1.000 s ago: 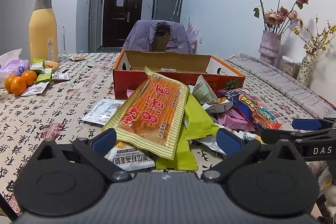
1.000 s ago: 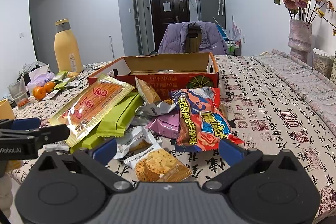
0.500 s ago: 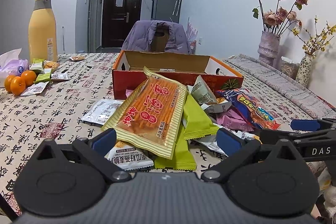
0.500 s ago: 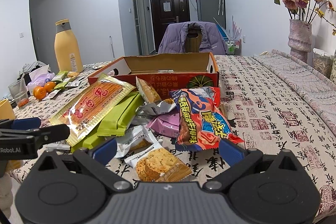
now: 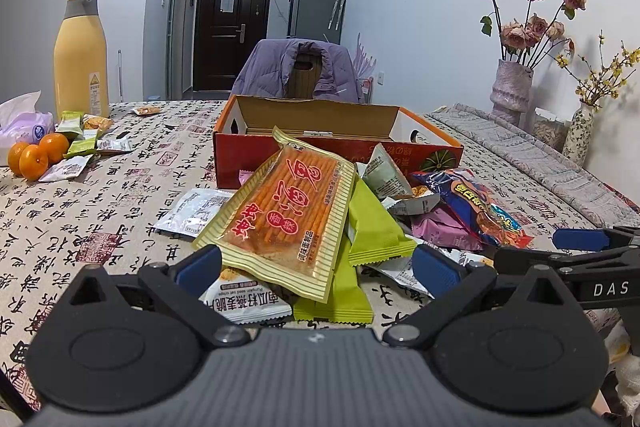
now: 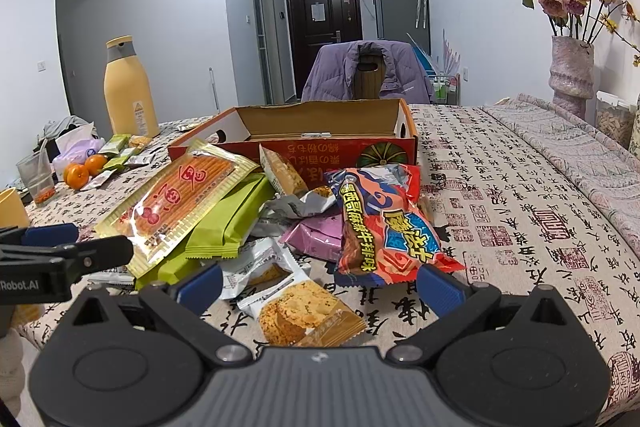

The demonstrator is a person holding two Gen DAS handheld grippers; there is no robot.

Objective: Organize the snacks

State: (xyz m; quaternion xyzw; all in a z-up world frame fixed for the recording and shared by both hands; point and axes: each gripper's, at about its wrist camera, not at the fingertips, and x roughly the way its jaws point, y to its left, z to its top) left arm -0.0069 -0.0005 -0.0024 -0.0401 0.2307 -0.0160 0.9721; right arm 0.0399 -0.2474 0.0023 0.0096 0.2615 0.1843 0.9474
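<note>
A heap of snack packets lies in front of an open orange cardboard box (image 5: 336, 143) (image 6: 320, 143). On top rests a long gold packet of orange sticks (image 5: 286, 211) (image 6: 180, 205), over green packets (image 5: 372, 223) (image 6: 230, 219). A red and blue bag (image 6: 384, 227) (image 5: 476, 205) lies to the right, a cookie packet (image 6: 304, 313) nearest the right gripper. My left gripper (image 5: 316, 267) stands open at the near edge of the gold packet. My right gripper (image 6: 318, 285) is open around the cookie packet without gripping it.
A yellow bottle (image 5: 80, 55), oranges (image 5: 38, 153) and more small packets (image 5: 86, 143) sit at the far left of the patterned tablecloth (image 6: 500, 211). A vase of dried roses (image 6: 570, 71) stands at the right. A chair with a purple jacket (image 5: 298, 71) is behind the box.
Both grippers have crept slightly forward toward the heap; the packets lie as before and both stay open.
</note>
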